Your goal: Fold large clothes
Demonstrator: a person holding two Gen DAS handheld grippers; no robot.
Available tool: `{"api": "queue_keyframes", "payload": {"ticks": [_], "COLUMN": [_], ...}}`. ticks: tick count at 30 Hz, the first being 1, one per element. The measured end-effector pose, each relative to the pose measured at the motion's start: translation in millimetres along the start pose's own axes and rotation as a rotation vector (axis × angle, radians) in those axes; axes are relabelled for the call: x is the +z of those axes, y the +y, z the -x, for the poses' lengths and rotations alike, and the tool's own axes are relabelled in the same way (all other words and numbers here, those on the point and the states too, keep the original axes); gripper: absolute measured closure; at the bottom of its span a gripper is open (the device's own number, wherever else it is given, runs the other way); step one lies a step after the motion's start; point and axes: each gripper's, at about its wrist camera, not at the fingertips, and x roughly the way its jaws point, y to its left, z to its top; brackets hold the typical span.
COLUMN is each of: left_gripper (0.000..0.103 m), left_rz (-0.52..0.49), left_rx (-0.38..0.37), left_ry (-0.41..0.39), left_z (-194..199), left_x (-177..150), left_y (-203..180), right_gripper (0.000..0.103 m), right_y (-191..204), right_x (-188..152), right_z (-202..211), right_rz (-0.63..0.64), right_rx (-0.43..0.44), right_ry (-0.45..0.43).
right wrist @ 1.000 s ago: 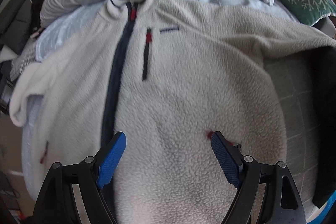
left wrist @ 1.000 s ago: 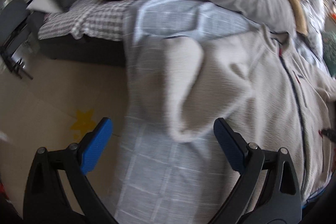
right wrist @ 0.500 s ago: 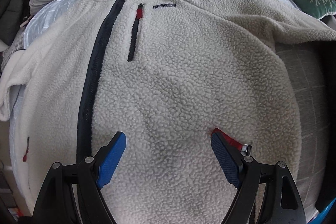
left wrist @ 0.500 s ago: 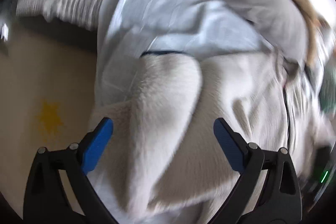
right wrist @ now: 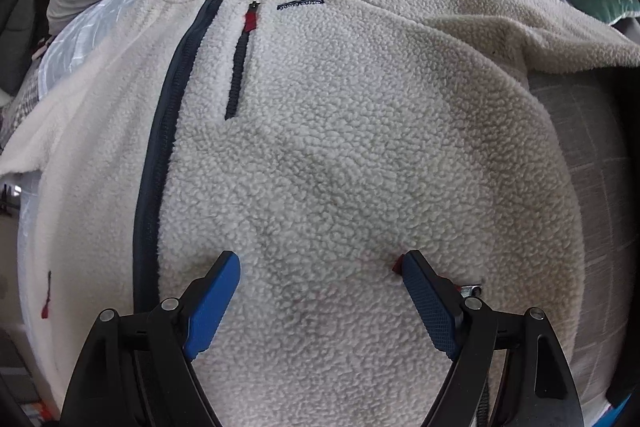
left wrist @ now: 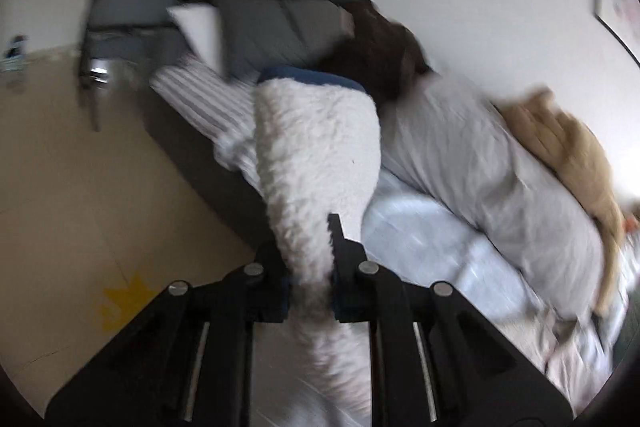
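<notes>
The sleeve (left wrist: 316,155) of the fleece (right wrist: 340,147) is being pinched between the nearly closed jaws of the left gripper (left wrist: 310,263) and held up off the bed (left wrist: 420,227), apparently so that it can be folded across the body. The fleece itself is being left spread front-up on the bed. The right gripper (right wrist: 320,291) is being pointed steeply down at the lower front, jaws wide and gripping nothing, tips dimpling the pile, probably to pin the body.

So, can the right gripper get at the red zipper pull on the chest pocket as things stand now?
Probably yes. The right gripper is open, holds nothing, and presses on the fleece jacket lower down. The red zipper pull lies uncovered on top, with only flat fleece between.
</notes>
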Motion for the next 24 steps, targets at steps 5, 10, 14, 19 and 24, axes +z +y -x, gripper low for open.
{"api": "queue_keyframes", "payload": {"ticks": [5, 10, 14, 19, 24], "left_gripper": [0.085, 0.04, 0.03, 0.027, 0.025], "left_rz": [0.083, 0.067, 0.078, 0.039, 0.002], "left_rx": [0.115, 0.28, 0.282, 0.213, 0.104], "left_ry": [0.02, 0.116, 0.173, 0.277, 0.371], "left_z": [-26, -51, -52, -40, -17], "left_x": [-3, -31, -42, -55, -80], "left_y": [44, 62, 78, 59, 18], "right_gripper": [0.018, 0.018, 0.018, 0.018, 0.018], "right_y": [1, -2, 4, 8, 6], "right_x": [-4, -13, -16, -19, -20], "right_z": [-1, -4, -3, 4, 24], "right_rz": [0.007, -0.003, 0.012, 0.01, 0.006], "right_rx": [-0.001, -0.006, -0.009, 0.008, 0.027], "right_ry": [-0.01, -0.011, -0.016, -0.018, -0.054]}}
